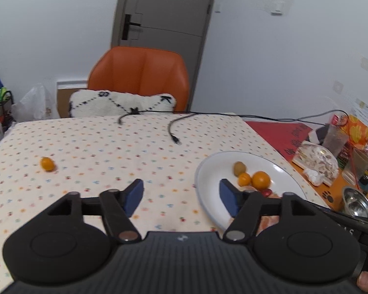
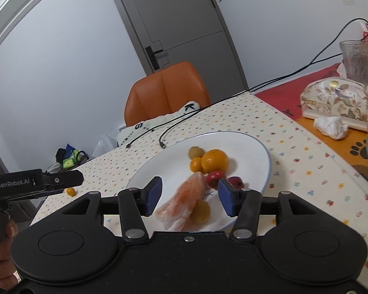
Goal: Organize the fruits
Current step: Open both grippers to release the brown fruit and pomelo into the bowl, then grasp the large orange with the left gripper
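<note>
A white plate (image 2: 252, 144) on the dotted tablecloth holds a large orange (image 2: 214, 160), a small orange fruit (image 2: 196, 165), a greenish fruit (image 2: 196, 152), two red fruits (image 2: 214, 176) and a yellowish round fruit (image 2: 200, 211). A peeled pink citrus segment (image 2: 181, 205), slightly blurred, is at the plate's near side. My right gripper (image 2: 190, 194) is open just above it, a blue pad on either side. My left gripper (image 1: 181, 196) is open and empty over the cloth, left of the plate (image 1: 208, 171). A lone small orange fruit (image 1: 47, 163) lies at the far left.
Two loose cable ends (image 1: 174, 134) lie at the table's back. An orange chair (image 1: 139, 73) with a white cushion stands behind. To the right are a tissue box (image 2: 336, 103), a crumpled tissue (image 2: 331, 127), a glass (image 2: 355, 58) and a metal bowl (image 1: 358, 203).
</note>
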Demonstrator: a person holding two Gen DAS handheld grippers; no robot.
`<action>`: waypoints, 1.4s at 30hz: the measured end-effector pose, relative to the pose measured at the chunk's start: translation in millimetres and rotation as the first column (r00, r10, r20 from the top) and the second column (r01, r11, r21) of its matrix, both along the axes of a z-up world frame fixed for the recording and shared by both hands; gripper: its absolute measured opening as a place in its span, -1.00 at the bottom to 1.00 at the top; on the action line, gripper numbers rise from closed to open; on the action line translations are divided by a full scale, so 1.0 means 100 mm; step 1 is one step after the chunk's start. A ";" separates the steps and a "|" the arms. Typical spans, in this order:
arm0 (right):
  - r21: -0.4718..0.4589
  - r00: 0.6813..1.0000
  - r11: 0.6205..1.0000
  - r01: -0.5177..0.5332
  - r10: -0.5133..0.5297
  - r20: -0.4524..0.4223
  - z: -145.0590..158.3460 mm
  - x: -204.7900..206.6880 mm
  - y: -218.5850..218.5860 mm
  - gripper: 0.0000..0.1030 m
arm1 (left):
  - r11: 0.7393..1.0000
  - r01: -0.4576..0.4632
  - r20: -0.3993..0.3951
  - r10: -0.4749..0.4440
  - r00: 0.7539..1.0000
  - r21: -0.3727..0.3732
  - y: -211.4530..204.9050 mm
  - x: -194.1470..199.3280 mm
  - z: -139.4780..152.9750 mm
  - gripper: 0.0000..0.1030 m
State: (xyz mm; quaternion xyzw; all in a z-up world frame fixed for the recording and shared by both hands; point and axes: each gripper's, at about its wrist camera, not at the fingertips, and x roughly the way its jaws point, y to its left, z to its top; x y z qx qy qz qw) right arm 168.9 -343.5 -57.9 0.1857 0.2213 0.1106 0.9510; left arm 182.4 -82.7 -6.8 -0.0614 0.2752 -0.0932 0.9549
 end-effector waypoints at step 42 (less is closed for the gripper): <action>-0.049 0.964 0.963 -0.266 0.264 -0.044 0.09 0.04 1.08 0.91 | 0.973 -0.231 -0.098 0.229 0.968 -0.004 1.15 -0.26 -0.47 0.58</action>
